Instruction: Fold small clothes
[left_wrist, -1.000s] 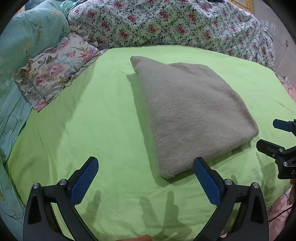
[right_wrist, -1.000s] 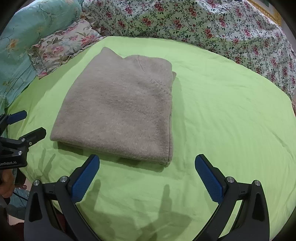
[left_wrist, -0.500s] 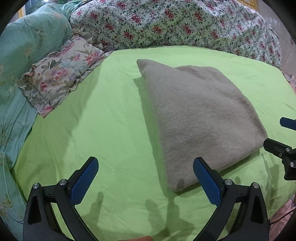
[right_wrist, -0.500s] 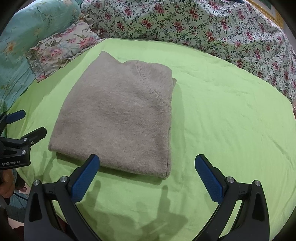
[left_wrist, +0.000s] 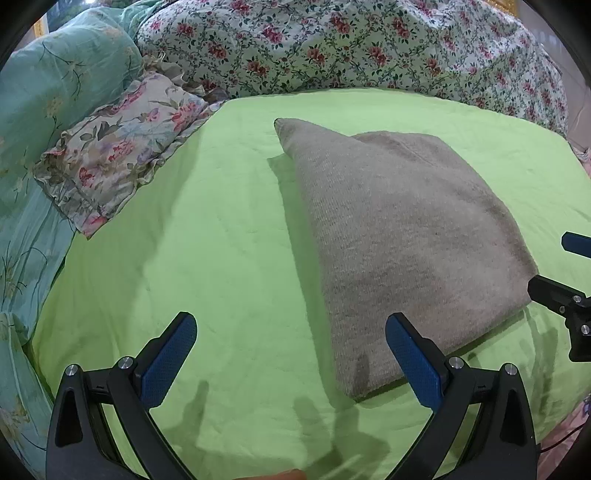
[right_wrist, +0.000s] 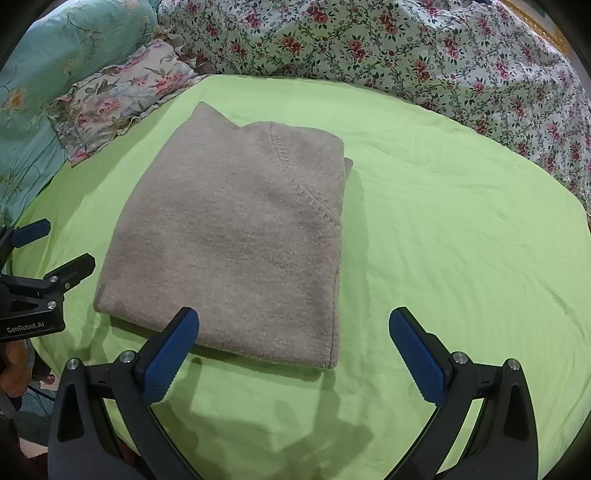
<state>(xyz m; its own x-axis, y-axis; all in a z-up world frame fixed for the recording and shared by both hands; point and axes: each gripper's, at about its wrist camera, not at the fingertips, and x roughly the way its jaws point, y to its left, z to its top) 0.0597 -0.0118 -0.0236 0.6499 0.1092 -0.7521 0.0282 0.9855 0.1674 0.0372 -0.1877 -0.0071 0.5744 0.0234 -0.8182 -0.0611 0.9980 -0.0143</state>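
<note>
The green sheet covers the bed. At its far edge lies a floral quilt; a teal pillow and a smaller ruffled floral pillow sit at the far left corner.

The beige knit sweater lies folded into a compact rectangle, flat on the sheet, slightly left of centre in the right wrist view.

The left gripper hovers just beside the sweater's near left corner, jaws spread wide, holding nothing. The right gripper hovers over the sweater's near edge, jaws likewise spread and empty.
</note>
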